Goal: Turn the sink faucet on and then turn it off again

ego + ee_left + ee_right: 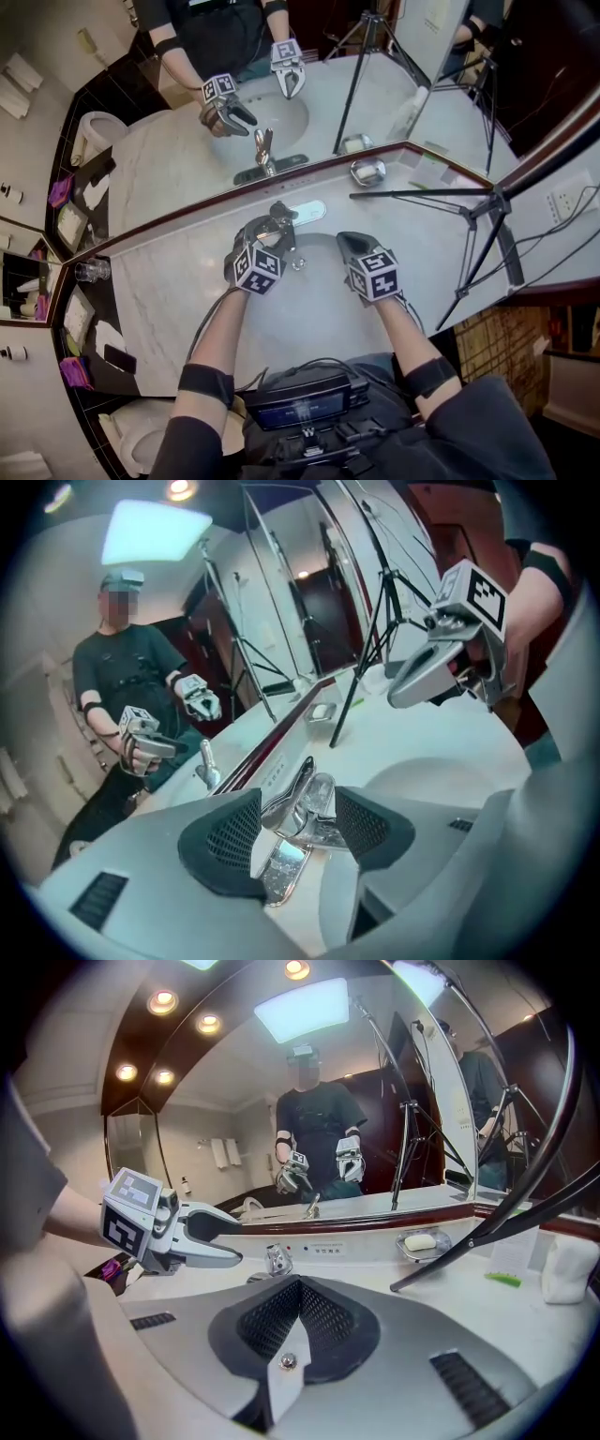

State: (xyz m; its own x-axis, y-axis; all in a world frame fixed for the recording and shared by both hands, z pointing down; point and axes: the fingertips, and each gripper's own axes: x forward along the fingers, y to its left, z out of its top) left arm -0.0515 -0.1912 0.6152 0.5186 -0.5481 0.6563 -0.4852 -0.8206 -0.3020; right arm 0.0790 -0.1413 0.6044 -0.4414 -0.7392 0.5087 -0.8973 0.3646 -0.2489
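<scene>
Faucet (314, 808) between wide-spread left fingers (225, 841), right fingers (325, 1321) pressed together on nothing

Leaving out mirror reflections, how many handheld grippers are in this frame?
2. The left gripper is at the faucet, its claw open around it; the right gripper is over the basin, claw shut. No others seem hidden.
</scene>
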